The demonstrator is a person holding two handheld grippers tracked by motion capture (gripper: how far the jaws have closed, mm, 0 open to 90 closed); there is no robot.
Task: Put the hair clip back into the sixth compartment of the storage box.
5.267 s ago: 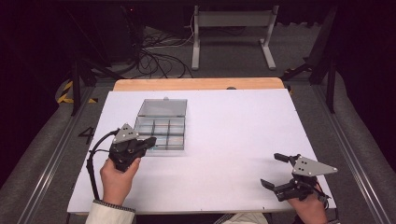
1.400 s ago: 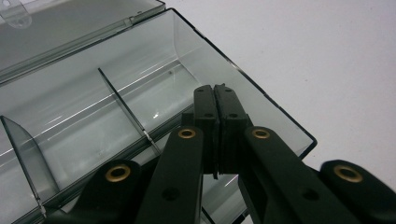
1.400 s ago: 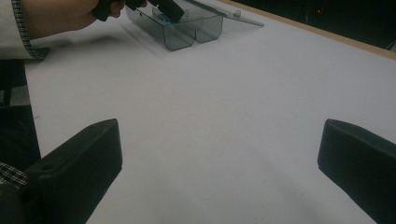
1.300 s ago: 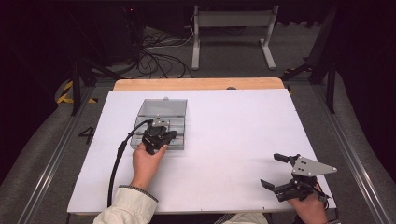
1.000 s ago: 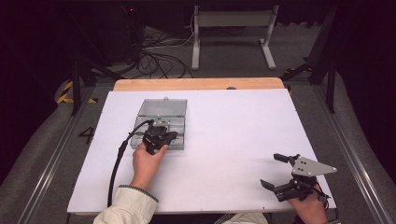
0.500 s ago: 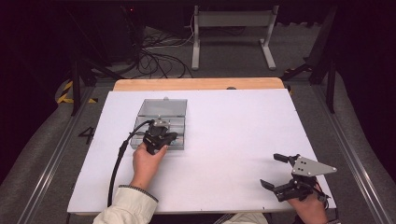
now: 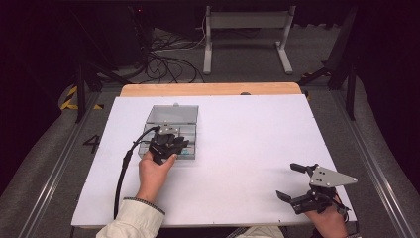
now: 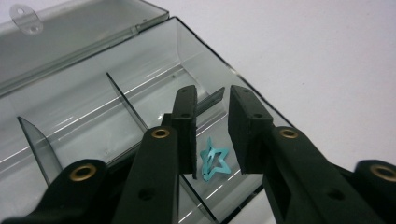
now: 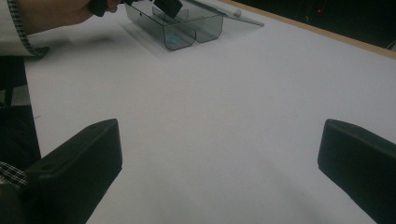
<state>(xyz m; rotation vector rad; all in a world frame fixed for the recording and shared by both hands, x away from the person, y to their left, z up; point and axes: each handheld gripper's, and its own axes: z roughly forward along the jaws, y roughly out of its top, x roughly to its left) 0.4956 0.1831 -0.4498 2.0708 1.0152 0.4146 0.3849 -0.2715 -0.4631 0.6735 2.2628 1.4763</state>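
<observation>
A clear grey compartment box lies open on the white table, its lid folded back. My left gripper hangs over the box's near right compartment. Its jaws have just been opening, and a small gap now separates them. A teal star-shaped clip lies on the compartment floor below that gap, free of both pads. My right gripper rests at the table's near right corner, jaws wide open with nothing between them.
Thin dividers split the box into several compartments. The right gripper view has the box far off, with the other hand and sleeve beside it. A wooden strip edges the table's far side; cables and a stand lie beyond.
Since the oldest frame my left hand has moved from left of the box to above its near right compartment. Over the last second it has barely shifted. The right hand has stayed put.
</observation>
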